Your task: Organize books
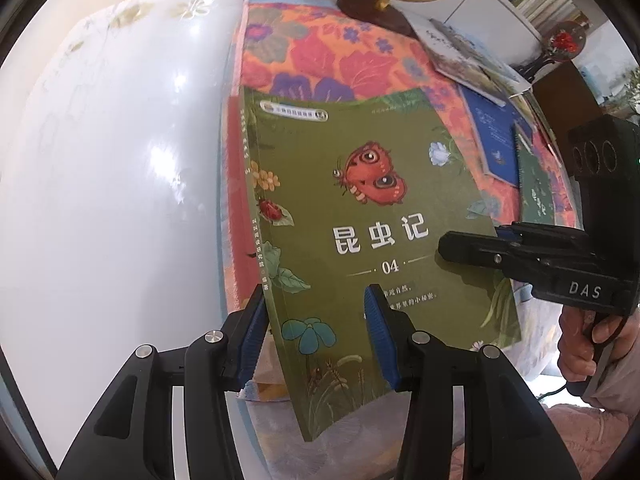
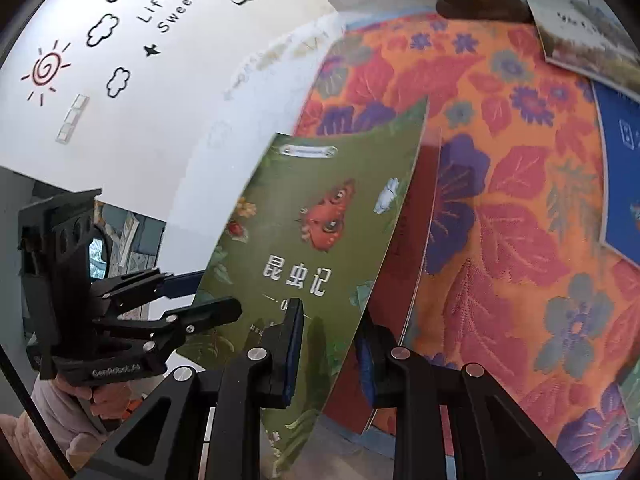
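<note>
Left wrist view: the left gripper and right gripper, both partly closed, clamp the green insect book over a red book. Beyond the right gripper, a blue book and two more still lie scattered on the floral cloth, so I judge most sorting remains.

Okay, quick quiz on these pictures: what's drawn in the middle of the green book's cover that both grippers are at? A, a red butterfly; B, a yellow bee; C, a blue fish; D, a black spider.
A: the green book shows a red butterfly with eye spots on its wings above the white title, seen in both wrist views.
</note>
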Tool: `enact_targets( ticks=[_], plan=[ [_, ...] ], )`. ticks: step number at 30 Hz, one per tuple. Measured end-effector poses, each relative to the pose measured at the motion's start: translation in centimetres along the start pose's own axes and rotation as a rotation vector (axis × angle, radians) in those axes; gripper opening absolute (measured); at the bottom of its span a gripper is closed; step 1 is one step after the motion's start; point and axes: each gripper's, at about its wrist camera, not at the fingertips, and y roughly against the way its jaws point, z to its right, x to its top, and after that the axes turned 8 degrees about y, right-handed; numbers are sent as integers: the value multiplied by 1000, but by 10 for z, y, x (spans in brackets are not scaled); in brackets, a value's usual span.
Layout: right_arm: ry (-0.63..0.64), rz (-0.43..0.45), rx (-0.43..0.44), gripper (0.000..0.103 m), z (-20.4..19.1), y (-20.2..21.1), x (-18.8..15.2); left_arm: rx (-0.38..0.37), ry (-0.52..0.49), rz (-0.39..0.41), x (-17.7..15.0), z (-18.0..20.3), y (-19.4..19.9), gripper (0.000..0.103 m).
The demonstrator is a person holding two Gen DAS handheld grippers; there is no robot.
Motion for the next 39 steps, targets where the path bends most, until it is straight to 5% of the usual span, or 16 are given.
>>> enact_targets(
  ticks=[13,39],
  plan=[
    [-74,-32,8,27,15,-22,-2,105,32,-45,4,-6,-18,46],
    [-114,-17,-5,27,34,12,-19,274,79,-78,2,13,-32,50]
  ],
)
